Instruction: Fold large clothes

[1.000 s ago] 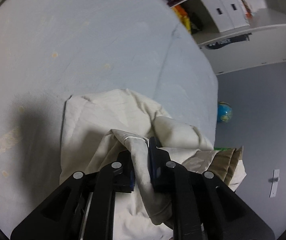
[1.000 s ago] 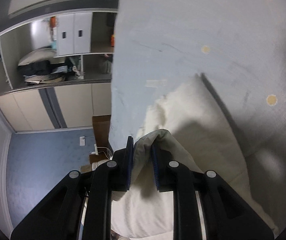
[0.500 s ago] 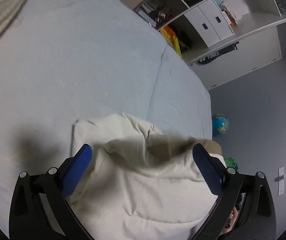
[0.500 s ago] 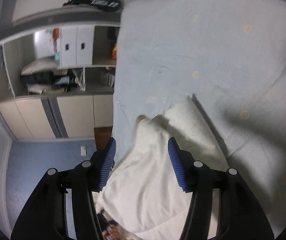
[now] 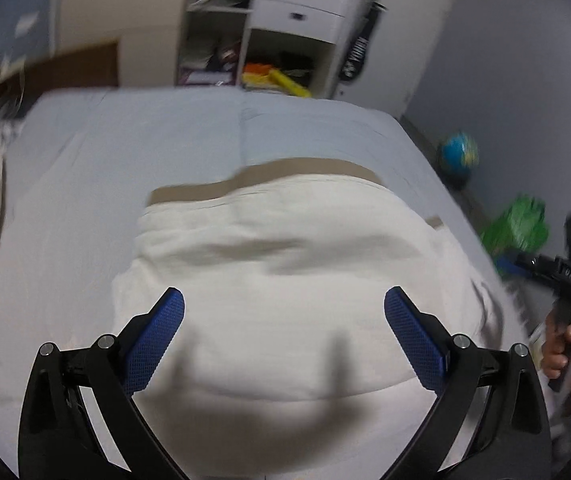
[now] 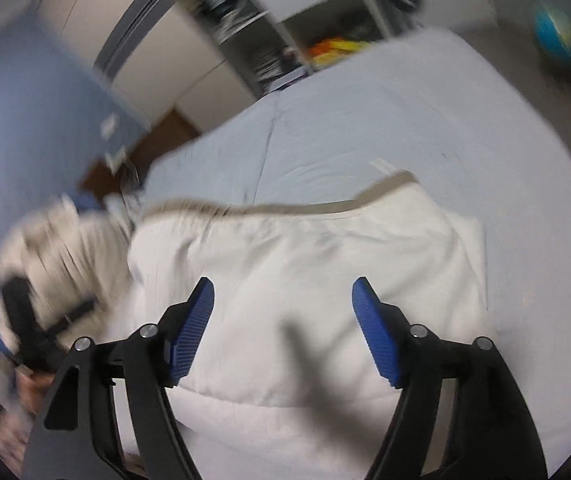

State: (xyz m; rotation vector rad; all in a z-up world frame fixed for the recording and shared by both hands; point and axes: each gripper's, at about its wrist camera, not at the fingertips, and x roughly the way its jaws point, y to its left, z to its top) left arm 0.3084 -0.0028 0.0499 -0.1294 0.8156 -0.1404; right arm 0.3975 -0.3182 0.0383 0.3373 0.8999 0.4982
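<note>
The cream garment (image 5: 285, 264) is lying folded in the middle of the frame on the blue-sheeted bed (image 5: 125, 140), its tan edge peeking out at the top. The left gripper (image 5: 284, 334) is hanging over it with fingers spread wide and empty; the right gripper (image 6: 282, 330) has just been opening its fingers — nothing between them. The puffy top layer is likely springing back, so the fold may be slumping open — or sliding toward the bed's right edge.

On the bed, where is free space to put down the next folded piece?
The bed sheet is bare between the cream garment and the shelf unit, and also to the garment's left in the left wrist view. In the right wrist view, more bare sheet lies to the garment's right. The near middle is taken by the garment.
</note>
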